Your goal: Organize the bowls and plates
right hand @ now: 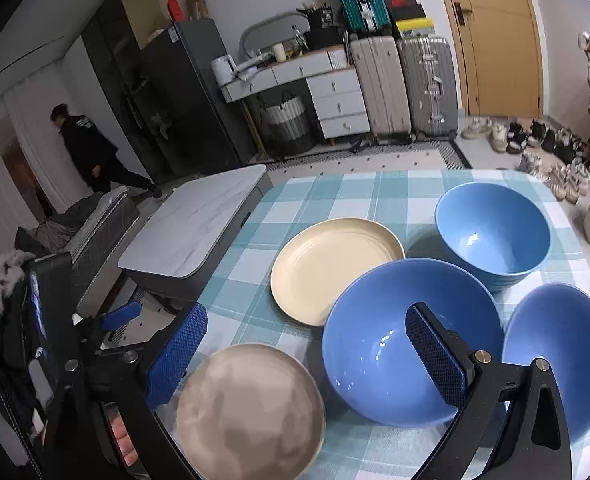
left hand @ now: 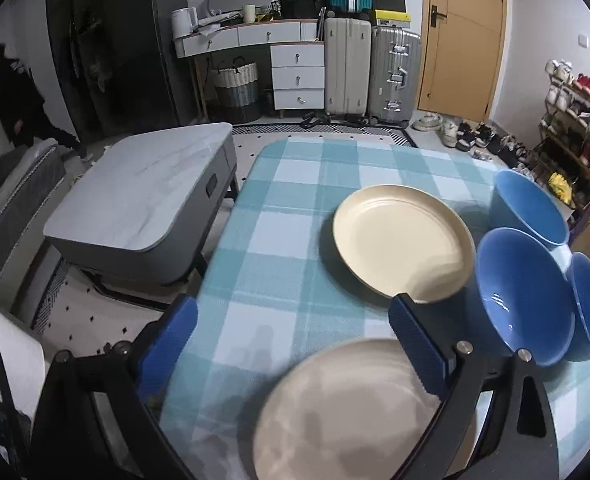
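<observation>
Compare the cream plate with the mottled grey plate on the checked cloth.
The cream plate is a plain pale yellow; the grey plate is blotchy grey-beige. The cream plate lies farther out, at mid table, left of the far blue bowl; the grey plate lies at the near edge. Both are round, empty, upright and unheld.

free: left half of tablecloth (left hand: 263,240) bare
blocked right: three bowls (right hand: 407,340) clustered, touching
centre: plate (right hand: 335,268)

Two close wrist views — downward over one table (left hand: 295,184)
</observation>
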`<state>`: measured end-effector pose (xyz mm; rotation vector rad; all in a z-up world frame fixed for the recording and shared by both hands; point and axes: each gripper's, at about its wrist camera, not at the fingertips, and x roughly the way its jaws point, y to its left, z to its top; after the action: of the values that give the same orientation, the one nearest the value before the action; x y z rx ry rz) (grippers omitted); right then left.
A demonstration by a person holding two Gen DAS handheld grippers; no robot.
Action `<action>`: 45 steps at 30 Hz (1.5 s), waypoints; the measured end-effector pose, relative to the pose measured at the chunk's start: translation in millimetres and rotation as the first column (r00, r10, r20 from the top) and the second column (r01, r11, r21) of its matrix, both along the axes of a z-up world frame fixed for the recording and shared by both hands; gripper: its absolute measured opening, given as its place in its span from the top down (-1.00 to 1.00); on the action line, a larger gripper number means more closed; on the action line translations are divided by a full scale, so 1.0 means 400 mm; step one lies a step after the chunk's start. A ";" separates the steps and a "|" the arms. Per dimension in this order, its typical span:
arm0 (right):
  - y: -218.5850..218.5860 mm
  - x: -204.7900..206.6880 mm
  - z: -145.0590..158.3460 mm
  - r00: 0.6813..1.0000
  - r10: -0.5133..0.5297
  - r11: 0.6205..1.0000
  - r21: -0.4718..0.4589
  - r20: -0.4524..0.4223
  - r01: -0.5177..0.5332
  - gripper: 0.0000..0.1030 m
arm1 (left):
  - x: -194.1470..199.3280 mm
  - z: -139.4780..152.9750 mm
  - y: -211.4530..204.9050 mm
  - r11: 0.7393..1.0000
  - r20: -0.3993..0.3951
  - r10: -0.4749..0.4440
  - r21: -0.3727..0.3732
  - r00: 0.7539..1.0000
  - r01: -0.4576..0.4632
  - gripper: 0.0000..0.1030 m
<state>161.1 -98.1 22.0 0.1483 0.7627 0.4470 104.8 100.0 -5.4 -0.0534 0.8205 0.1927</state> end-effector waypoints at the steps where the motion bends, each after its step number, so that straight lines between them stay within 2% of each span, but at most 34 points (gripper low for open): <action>1: 0.001 0.020 0.002 1.000 -0.005 1.000 0.002 -0.016 0.005 -0.97 | 0.010 -0.002 0.005 1.000 0.002 0.001 -0.007 1.000 -0.001 -0.89; 4: 0.007 0.058 0.011 1.000 -0.001 1.000 0.007 -0.023 0.001 -0.97 | 0.029 0.000 0.018 1.000 0.016 0.022 -0.007 1.000 -0.022 -0.89; 7: 0.023 0.095 0.017 1.000 0.013 0.999 -0.031 -0.027 -0.014 -0.97 | 0.035 0.008 0.021 1.000 0.044 0.019 0.002 0.999 -0.019 -0.90; 14: 0.040 0.146 -0.011 0.995 0.055 0.998 -0.020 -0.082 -0.057 -0.97 | 0.059 0.016 0.016 0.999 0.066 0.007 0.033 0.998 -0.009 -0.90; 21: 0.047 0.209 -0.047 0.991 0.034 0.997 -0.063 -0.132 -0.042 -0.97 | 0.083 0.024 0.000 0.997 0.072 -0.008 0.082 0.997 0.002 -0.90; 26: 0.050 0.261 -0.058 0.986 0.024 0.996 -0.082 -0.167 -0.038 -0.97 | 0.119 0.018 0.001 0.996 0.053 -0.005 0.088 0.999 0.000 -0.90; 32: 0.067 0.330 -0.062 0.982 0.041 0.985 -0.159 -0.186 -0.071 -0.97 | 0.139 0.029 0.001 0.996 0.065 -0.020 0.092 0.998 0.014 -0.91; 37: 0.059 0.417 -0.086 0.965 0.032 0.986 -0.148 -0.260 -0.073 -0.97 | 0.175 0.023 0.012 0.998 0.032 -0.014 0.063 0.999 0.012 -0.91; 41: 0.026 0.493 -0.123 0.923 -0.003 0.999 -0.051 -0.386 -0.018 -0.97 | 0.216 -0.004 0.022 0.999 -0.037 -0.038 -0.009 0.999 0.038 -0.95; 45: 0.051 0.513 -0.129 0.922 0.004 0.994 -0.095 -0.388 -0.045 -0.97 | 0.274 -0.046 0.033 0.998 -0.110 -0.039 -0.048 0.993 0.034 -0.95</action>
<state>366.2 -77.9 -29.4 0.1326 1.1770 0.4053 214.3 113.1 -24.0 -0.0714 0.9363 0.1436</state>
